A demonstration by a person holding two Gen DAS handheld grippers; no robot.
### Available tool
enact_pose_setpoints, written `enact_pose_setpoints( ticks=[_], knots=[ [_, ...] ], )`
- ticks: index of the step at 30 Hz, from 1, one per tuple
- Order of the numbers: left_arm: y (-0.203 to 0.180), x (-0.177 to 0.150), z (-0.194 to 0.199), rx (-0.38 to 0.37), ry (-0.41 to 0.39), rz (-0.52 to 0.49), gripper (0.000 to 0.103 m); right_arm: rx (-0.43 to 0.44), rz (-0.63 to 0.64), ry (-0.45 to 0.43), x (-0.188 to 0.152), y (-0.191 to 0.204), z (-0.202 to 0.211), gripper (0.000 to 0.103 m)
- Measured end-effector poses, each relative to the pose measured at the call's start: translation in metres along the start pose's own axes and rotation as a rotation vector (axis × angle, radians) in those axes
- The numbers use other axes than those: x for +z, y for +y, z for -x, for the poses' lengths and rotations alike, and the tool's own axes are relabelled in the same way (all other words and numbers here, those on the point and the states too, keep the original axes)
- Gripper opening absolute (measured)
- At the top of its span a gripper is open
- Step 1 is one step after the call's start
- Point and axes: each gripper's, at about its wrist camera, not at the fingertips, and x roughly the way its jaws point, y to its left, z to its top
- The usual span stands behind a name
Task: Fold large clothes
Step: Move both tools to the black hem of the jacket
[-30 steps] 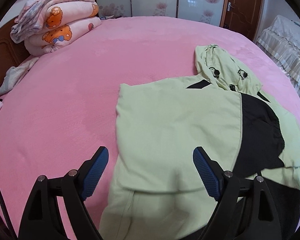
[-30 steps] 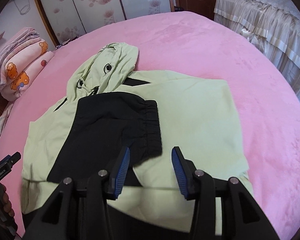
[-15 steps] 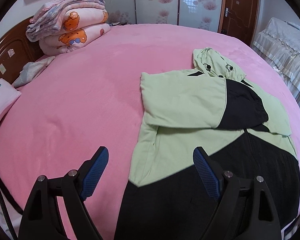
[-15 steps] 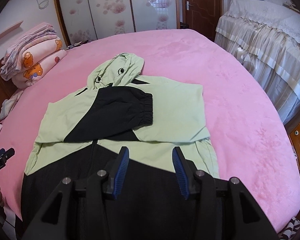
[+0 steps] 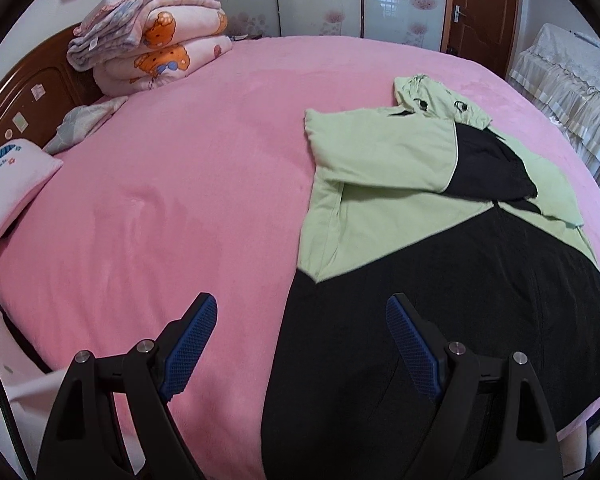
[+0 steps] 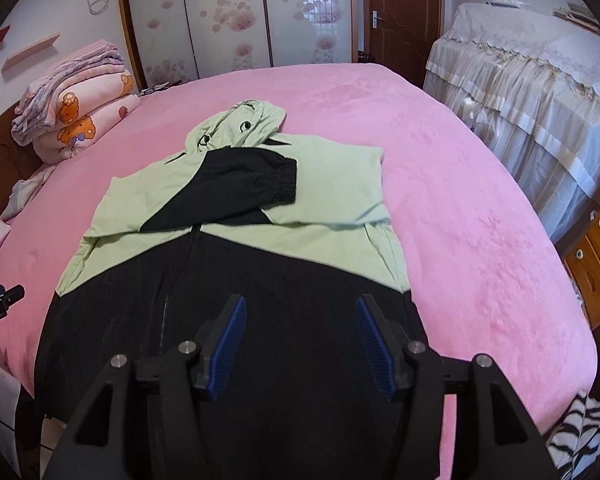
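A light green and black hooded jacket [image 5: 400, 216] [image 6: 236, 256] lies flat on the pink bed, hood at the far end, both sleeves folded across the chest, black hem at the near edge. My left gripper [image 5: 298, 336] is open and empty, above the jacket's near left hem corner. My right gripper [image 6: 300, 334] is open and empty, above the black hem on the jacket's right side. The left gripper's tip also shows in the right wrist view [image 6: 0, 302] at the far left.
The pink bed [image 5: 172, 184] is wide, with bare cover left of the jacket. Folded quilts [image 5: 152, 56] [image 6: 76, 116] and a pillow [image 5: 8, 176] lie by the wooden headboard. A draped bed [image 6: 532, 92] and a wooden cabinet [image 6: 596, 264] stand at the right.
Both grippers have pulled back from the folded sleeves toward the near bed edge, so the whole jacket now shows. The right gripper's jaws have widened. The jacket has not moved.
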Motion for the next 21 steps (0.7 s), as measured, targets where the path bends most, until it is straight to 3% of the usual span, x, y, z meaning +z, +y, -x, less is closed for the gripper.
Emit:
enact_pose_setpoints(
  ticks=[11,19,21],
  knots=[
    [0.012,-0.058,-0.014,-0.020,0.112,-0.014,0.086,-0.011,-0.058,0.075,-0.058,-0.030,0.003,0.058],
    [0.016,-0.086,-0.032,-0.054,0.208,-0.002,0.086,-0.045,-0.104,0.121,-0.081,-0.064,0.002,0.058],
    [0.012,-0.092,-0.035,-0.066,0.228,-0.021,0.086,-0.051,-0.117,0.130,-0.086,-0.071,0.002,0.065]
  ],
)
